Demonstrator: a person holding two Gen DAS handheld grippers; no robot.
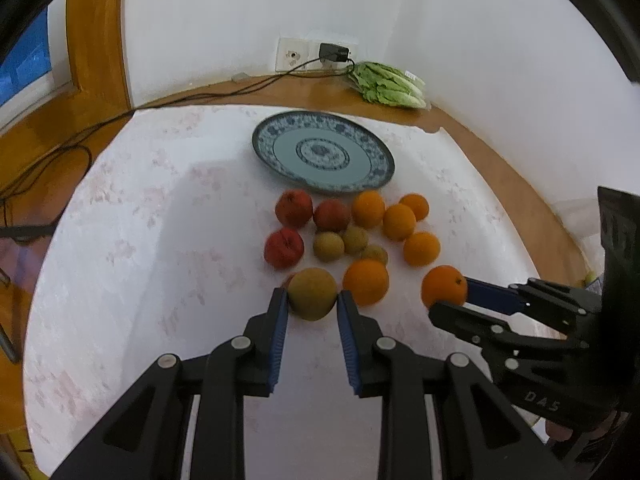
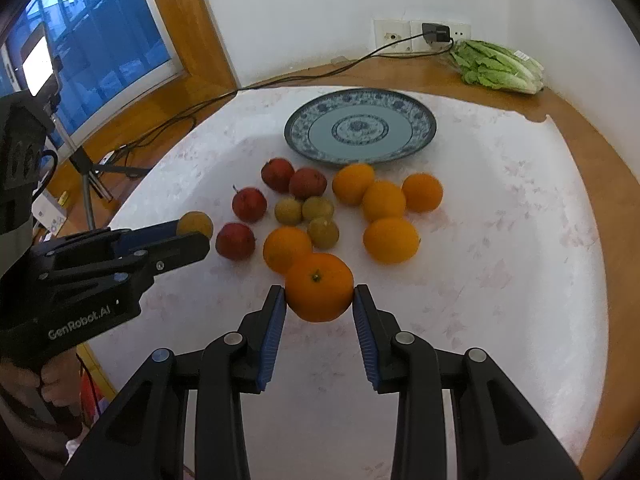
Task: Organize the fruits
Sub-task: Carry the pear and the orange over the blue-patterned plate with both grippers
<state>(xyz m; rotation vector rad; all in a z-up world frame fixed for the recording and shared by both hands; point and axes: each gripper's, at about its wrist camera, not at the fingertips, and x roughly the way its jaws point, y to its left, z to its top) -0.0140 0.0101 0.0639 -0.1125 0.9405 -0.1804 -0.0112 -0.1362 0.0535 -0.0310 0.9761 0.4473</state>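
Observation:
My left gripper is shut on a round yellow-green fruit, its blue pads pressed on both sides. From the right wrist view the same gripper and fruit appear at the left. My right gripper is shut on an orange, stem end up; it shows at the right of the left wrist view with that orange. Between both grippers and the blue patterned plate lies a cluster of red fruits, several oranges and small yellow-green fruits.
A white cloth covers the round wooden table. A bagged lettuce lies at the back right by the wall. A black cable runs from the wall socket along the table's left edge. A person's hand holds the left gripper's handle.

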